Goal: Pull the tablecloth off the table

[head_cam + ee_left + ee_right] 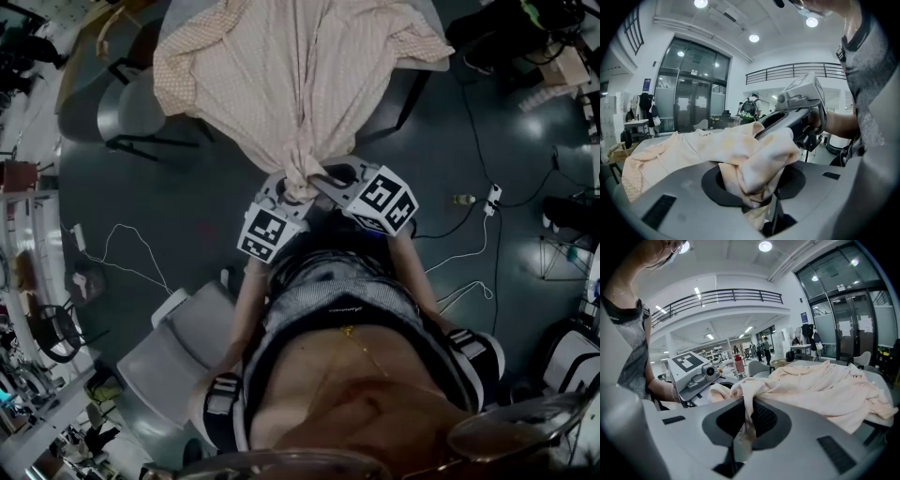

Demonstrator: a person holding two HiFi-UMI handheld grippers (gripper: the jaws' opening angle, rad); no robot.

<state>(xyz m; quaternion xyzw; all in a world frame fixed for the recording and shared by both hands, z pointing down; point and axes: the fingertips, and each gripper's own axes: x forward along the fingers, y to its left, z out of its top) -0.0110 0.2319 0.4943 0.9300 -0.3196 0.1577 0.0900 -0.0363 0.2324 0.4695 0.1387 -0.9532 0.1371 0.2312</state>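
Two claws meet on one bunch of cloth, close in front of our body. Our left gripper is clamped on a thick wad of the tablecloth. Its jaws are held part-way apart by the folds packed between them. Our right gripper sits just to the right of it, the two marker cubes side by side. Its jaws are almost together, pinching a thin twisted strip of the same cloth.

Straight ahead of both claws the pale, finely patterned fabric runs out as a tight gathered rope. Further on it fans wide and lies rumpled over the table. Its corners droop off the table's edges to either side.

Left of the left claw and well apart from it, a grey chair stands beside the table. A second grey chair is behind the claws, by our left hip. White cables trail over the dark floor on both sides.

Beyond the table we see tall glass doors and a railed balcony. A person with a backpack stands far off.
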